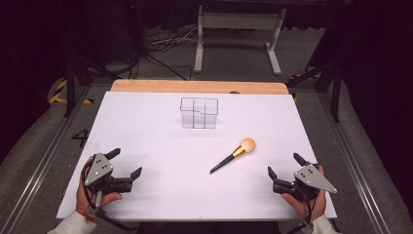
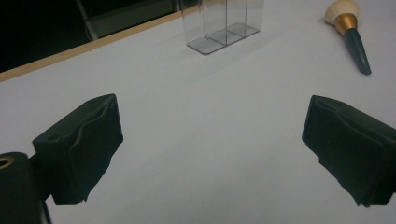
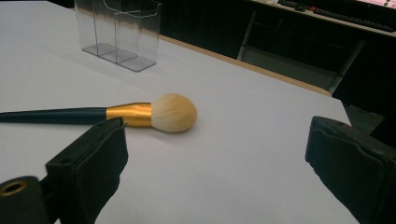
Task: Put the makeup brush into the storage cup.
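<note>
A makeup brush [image 1: 234, 155] with a dark handle, gold ferrule and pale round bristle head lies flat on the white table [image 1: 160, 146], right of centre. A clear plastic organizer [image 1: 198, 113] with several compartments stands upright behind it. My left gripper [image 1: 125, 162] rests near the front left corner, jaws wide apart, nothing between them. My right gripper [image 1: 284, 165] sits at the front right, open and empty. In the right gripper view the brush [image 3: 140, 114] lies just beyond the left jaw, with the organizer [image 3: 119, 32] farther back. The left gripper view has the organizer [image 2: 223, 23] far ahead and the brush [image 2: 350, 32] at the upper right.
The white sheet covers a wooden tabletop whose far edge [image 1: 195, 86] shows as a tan strip. Beyond it a white metal stand [image 1: 238, 36] and cables [image 1: 165, 44] sit on the dark floor. Metal rails [image 1: 44, 151] run along both sides.
</note>
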Demonstrator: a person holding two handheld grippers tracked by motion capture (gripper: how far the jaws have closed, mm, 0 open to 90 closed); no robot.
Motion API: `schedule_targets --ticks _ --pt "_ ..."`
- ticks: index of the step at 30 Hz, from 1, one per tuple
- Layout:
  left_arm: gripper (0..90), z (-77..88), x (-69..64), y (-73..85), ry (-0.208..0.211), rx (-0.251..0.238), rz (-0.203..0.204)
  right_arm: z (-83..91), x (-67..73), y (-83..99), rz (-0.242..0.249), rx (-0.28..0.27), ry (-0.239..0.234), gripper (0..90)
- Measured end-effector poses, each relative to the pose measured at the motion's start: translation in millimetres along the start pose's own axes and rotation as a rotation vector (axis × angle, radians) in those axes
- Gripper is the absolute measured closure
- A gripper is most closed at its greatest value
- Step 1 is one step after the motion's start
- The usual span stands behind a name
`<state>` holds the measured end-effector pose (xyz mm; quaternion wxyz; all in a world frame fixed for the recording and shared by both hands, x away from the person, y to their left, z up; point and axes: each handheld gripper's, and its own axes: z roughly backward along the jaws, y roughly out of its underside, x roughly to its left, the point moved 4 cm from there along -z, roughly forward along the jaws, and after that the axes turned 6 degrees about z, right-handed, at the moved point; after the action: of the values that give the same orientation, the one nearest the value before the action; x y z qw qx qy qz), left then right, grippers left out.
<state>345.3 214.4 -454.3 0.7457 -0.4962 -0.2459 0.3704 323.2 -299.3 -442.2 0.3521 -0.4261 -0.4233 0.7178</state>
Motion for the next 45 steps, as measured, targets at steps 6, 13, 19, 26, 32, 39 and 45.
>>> schedule_targets --ticks 6,13,19,26,32,39,45 --pt "6.0 -2.5 0.1 2.0 0.001 0.014 -0.002 -1.1 -0.8 0.9 -0.004 0.006 -0.005 6.5" --pt "6.4 -4.0 -0.5 2.8 0.006 0.018 0.002 -1.2 -0.9 3.3 -0.011 0.022 -0.001 6.7" --pt "6.5 -1.1 -0.6 7.4 0.014 0.027 0.003 -2.9 0.3 1.4 -0.015 0.026 -0.003 7.0" --pt "6.8 -0.6 -1.1 9.7 0.011 0.04 -0.005 -10.8 3.0 1.8 -0.004 0.035 -0.045 7.3" --pt "7.0 2.4 -3.4 10.5 0.005 0.043 -0.017 -11.1 0.1 -1.3 -0.002 0.026 -0.075 7.3" --pt "7.1 6.7 -0.9 14.4 -0.007 0.053 -0.004 -19.2 0.3 -6.7 0.019 0.023 -0.109 7.5" --pt "7.1 9.8 -0.6 16.0 -0.015 0.056 0.0 -24.4 5.0 -19.1 0.09 0.02 -0.197 8.4"
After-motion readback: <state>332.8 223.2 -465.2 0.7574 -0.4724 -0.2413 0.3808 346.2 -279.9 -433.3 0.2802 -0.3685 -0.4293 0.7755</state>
